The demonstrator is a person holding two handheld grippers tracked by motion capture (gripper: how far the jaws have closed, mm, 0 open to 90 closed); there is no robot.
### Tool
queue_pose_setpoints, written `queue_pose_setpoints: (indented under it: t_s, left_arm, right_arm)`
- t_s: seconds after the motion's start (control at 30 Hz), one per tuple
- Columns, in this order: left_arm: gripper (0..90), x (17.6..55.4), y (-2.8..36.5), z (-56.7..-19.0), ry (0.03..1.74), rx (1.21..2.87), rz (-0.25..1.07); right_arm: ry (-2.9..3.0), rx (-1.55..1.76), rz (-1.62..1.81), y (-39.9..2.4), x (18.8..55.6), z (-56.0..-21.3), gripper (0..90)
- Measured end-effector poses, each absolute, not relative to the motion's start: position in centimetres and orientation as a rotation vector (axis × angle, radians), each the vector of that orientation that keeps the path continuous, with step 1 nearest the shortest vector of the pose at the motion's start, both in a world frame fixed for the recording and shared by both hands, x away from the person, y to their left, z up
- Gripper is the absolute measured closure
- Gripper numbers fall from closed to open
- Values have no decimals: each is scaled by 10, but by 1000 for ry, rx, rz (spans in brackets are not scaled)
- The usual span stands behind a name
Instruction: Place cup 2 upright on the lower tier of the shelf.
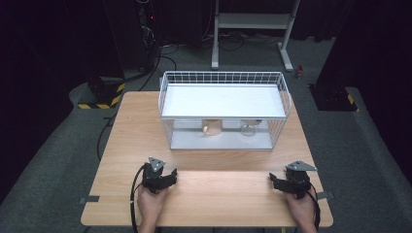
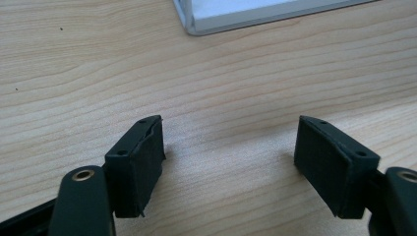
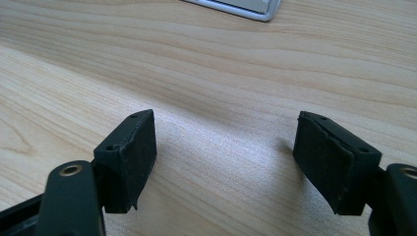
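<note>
Both grippers, left (image 1: 171, 174) and right (image 1: 273, 178), rest on the counter (image 1: 218, 189) with jaws open and empty, the two cups (image 1: 212, 127) in the wire basket (image 1: 223, 77) straight ahead, roughly midway between them

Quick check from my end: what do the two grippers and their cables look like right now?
Both are black two-jaw tools. The left gripper and right gripper each carry a grey three-cornered plate on top. A black cable loops from the left one and another trails from the right. The gripper views show flat, dark, rubbery pads with screw holes and brass-coloured pivot rings. The forearms are bare, with no sleeves visible.
</note>
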State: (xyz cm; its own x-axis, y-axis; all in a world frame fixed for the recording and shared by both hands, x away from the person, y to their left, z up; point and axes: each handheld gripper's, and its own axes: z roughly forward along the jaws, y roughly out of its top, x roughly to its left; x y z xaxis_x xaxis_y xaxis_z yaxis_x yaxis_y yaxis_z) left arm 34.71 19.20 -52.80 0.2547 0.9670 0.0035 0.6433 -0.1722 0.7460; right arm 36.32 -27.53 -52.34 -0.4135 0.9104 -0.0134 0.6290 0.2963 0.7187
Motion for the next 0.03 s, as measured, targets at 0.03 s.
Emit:
queue_pose_setpoints:
  t_s: [0.03]
  left_arm:
    - [272,347,192,-528,1461,1900,658]
  right_arm:
    - [2149,1375,900,-275,363,-523,246]
